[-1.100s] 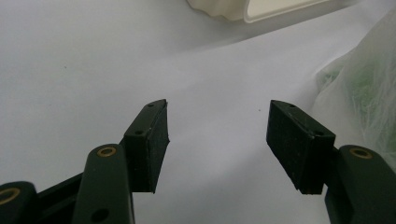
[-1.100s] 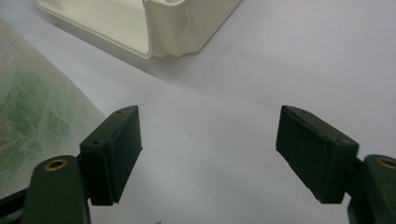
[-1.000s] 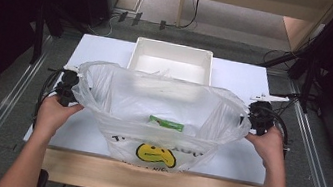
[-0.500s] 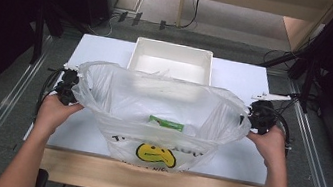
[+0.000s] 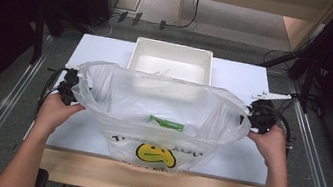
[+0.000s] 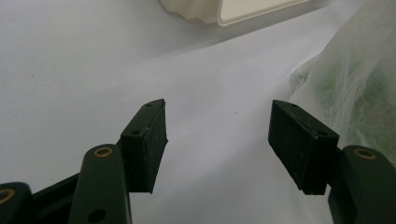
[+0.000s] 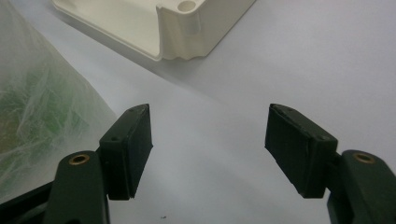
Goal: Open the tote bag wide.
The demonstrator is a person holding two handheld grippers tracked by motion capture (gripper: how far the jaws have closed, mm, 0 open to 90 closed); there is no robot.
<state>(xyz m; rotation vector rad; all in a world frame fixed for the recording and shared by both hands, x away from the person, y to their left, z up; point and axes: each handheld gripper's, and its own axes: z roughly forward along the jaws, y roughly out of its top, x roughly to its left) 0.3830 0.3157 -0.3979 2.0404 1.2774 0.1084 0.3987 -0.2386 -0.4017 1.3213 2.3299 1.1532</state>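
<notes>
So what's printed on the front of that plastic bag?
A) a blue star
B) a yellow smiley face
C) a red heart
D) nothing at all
B: the high view shows a yellow smiley face with dark lettering around it on the near side of the bag, which stands between the two grippers.

thin translucent plastic bag (image 5: 163, 104), glossy plastic bin (image 5: 172, 60)

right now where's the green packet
High view: the green packet lies inside the plastic bag, mid-table, just above its smiley print and nearer the person than the white tray.
</notes>
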